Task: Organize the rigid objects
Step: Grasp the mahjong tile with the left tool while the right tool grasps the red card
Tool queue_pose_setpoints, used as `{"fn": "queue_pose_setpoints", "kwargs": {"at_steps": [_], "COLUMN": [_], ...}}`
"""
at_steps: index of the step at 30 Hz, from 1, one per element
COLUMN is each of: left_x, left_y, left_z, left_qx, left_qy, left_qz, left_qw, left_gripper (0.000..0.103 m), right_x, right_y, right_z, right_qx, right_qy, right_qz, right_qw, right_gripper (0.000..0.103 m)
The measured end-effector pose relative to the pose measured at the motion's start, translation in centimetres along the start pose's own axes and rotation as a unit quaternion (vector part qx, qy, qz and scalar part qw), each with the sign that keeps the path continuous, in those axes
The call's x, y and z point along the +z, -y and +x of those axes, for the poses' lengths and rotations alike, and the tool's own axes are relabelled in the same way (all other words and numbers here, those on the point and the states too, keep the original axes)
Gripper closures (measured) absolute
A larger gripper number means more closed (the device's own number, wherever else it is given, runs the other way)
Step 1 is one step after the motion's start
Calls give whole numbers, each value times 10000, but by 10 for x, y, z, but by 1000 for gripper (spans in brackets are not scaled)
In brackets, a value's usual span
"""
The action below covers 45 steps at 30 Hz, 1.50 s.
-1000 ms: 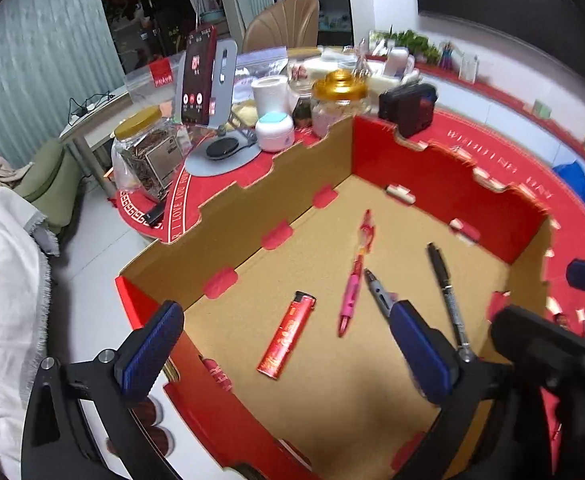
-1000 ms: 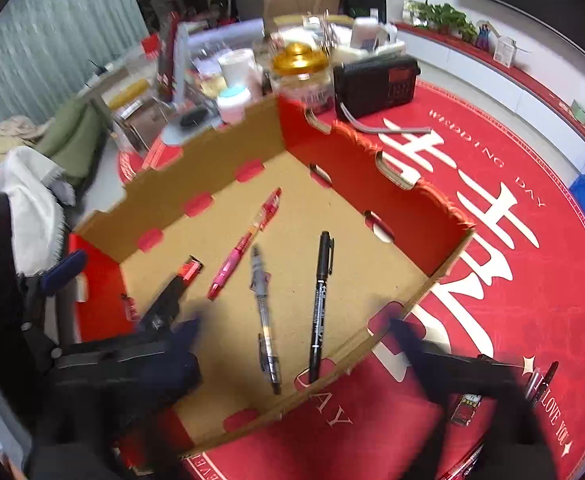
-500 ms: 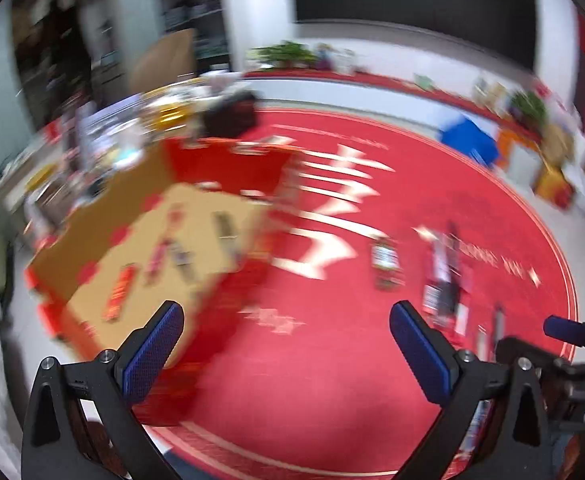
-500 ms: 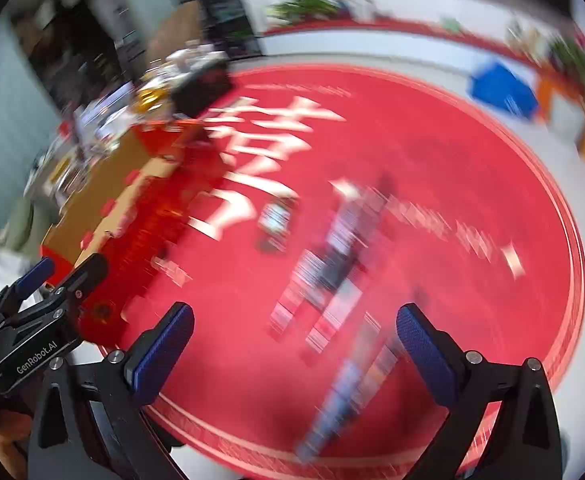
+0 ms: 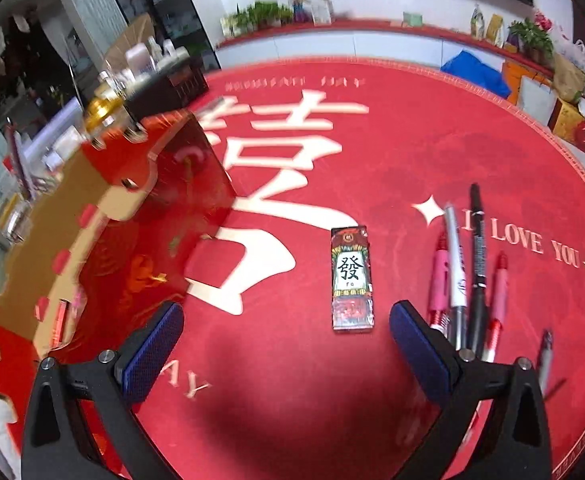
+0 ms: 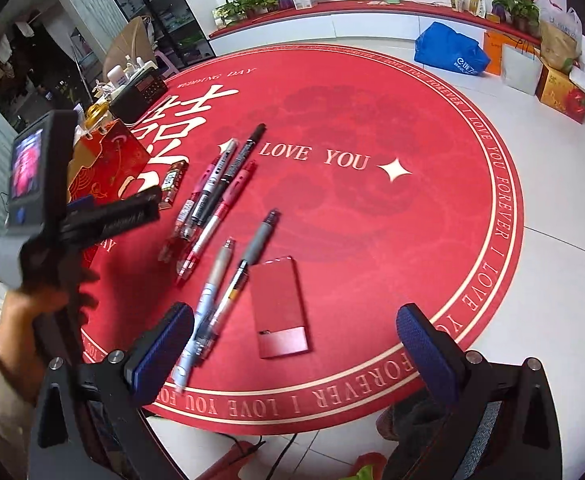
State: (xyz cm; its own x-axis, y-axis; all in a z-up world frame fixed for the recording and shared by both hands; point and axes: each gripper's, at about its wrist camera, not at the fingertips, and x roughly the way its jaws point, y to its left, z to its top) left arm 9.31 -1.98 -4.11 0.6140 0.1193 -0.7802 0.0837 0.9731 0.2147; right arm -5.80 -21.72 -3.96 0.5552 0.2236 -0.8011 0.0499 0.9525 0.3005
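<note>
Left wrist view: the left tongs [image 5: 286,340] are held wide open and empty above the red rug [image 5: 412,140], with the lighter [image 5: 351,280] just ahead and the box [image 5: 104,216] at the rug's left edge. The right tongs [image 6: 294,344] are likewise open and empty over the red case [image 6: 280,307], and the pens [image 6: 216,188] lie uncollected mid-rug, so most of the sorting is judged left to do.

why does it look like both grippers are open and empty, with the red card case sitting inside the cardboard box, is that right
Not quite. Both the left gripper and right gripper are open and empty, but the red card case lies flat on the red mat, outside the cardboard box. The right wrist view shows it beside the pens.
</note>
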Motion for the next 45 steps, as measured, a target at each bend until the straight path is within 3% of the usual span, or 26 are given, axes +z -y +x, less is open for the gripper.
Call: {"fn": "queue_pose_setpoints", "kwargs": {"at_steps": [4,12,15,19,23,27,31,35,38,40,41,42,43,45], "left_x": [0,2,0,2,3,1,1,2,5,6,7,7,7,6], "left_y": [8,1,-1,6,6,-13,-8,4,9,10,11,11,12,15], "left_z": [15,20,21,18,21,31,28,25,26,26,26,26,25,20], "left_qx": [20,-252,-377,-221,-261,-820,-756,-930,-995,-1001,-1009,-1012,-1037,-1124], "left_qy": [-114,150,233,364,503,279,282,316,322,308,300,289,292,337], "left_qz": [4,-257,-280,-80,-209,-867,-802,-548,-478,-467,-472,-469,-441,-300], "left_qw": [9999,9992,9986,9991,9982,9925,9935,9937,9934,9934,9933,9933,9932,9926], "left_gripper": [0,0,0,0,0,0,0,0,0,0,1,1,4,22], "right_x": [-2,-7,-8,-8,-8,-6,-5,-4,-3,-2,0,1,3,2], "right_y": [2,-10,-23,-39,-37,-36,-37,-41,-46,-49,-50,-49,-48,-45], "right_z": [8,26,40,56,58,59,61,62,59,55,52,52,52,52], "right_qx": [-244,-471,-710,-926,-805,-743,-779,-848,-779,-758,-754,-720,-669,-581], "right_qy": [-65,-274,-323,-417,-350,-461,-532,-654,-663,-674,-689,-714,-780,-817], "right_qz": [-258,-759,-1113,-1585,-1553,-1593,-1530,-1528,-1640,-1682,-1681,-1651,-1620,-1598], "right_qw": [9993,9956,9907,9821,9840,9834,9837,9824,9811,9805,9805,9811,9814,9821], "right_gripper": [1,1,1,1,0,0,0,0,12,31,52,68,68,68]}}
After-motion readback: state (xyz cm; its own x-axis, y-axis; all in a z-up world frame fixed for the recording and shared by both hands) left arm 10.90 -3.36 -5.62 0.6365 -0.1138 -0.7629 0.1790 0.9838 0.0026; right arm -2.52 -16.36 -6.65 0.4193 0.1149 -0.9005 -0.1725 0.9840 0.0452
